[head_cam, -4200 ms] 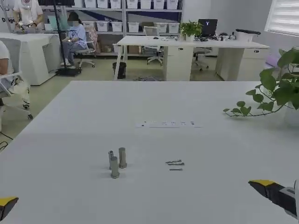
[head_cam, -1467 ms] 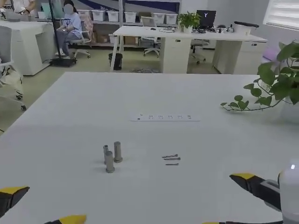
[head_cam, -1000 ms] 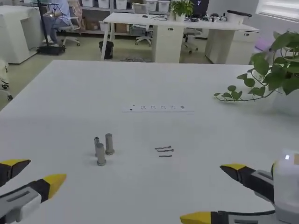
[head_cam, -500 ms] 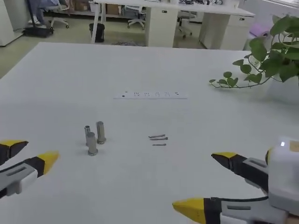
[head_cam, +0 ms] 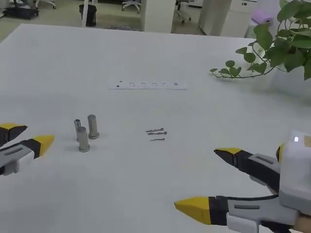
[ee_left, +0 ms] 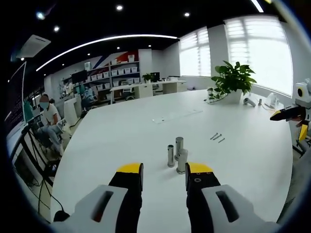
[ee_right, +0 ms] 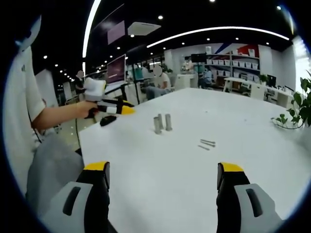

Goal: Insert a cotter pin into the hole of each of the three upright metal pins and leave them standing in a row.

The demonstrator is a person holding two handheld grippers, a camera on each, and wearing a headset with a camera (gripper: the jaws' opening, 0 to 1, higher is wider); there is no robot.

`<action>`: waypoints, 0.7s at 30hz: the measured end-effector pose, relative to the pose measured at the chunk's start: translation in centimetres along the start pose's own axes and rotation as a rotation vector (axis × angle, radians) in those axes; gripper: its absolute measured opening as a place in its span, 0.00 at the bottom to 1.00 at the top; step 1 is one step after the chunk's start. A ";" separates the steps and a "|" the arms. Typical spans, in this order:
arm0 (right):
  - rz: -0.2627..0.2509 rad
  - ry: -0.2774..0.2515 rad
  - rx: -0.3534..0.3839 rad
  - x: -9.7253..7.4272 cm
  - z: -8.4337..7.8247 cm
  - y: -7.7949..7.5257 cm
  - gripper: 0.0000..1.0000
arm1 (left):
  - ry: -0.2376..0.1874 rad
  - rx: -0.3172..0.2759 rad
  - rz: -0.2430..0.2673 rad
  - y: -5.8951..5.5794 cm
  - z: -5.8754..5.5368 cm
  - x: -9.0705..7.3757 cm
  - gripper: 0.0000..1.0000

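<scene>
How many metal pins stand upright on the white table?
3, clustered left of the cotter pins: back-left pin, back-right pin, front pin. None appears hidden.

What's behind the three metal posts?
Farther back on the table lies a flat white power strip. The front metal pin covers part of the one behind it.

Bare table (head_cam: 121, 194) lies all round the metal pins (head_cam: 83, 138) and cotter pins (head_cam: 156, 132). A plant (head_cam: 286, 46) overhangs the far right.
</scene>
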State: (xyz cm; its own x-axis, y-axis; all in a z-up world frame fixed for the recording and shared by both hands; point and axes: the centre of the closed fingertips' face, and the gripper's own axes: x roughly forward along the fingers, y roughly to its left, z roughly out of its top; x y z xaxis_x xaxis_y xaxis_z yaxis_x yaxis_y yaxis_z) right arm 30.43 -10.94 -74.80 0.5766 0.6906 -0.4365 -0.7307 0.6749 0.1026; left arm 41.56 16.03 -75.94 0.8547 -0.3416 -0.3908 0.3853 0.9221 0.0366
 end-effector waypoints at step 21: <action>-0.031 0.027 0.017 0.4 -0.6 -1.2 0.92 | 0.038 0.005 -0.074 0.7 -1.0 6.3 0.29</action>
State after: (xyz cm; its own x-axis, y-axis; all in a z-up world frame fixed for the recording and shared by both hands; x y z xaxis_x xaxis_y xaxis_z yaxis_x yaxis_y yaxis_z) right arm 31.33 -11.58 -75.67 0.5890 0.6619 -0.4637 -0.7061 0.7006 0.1032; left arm 46.91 14.70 -79.26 0.8097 -0.4018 -0.4277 0.4491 0.8934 0.0111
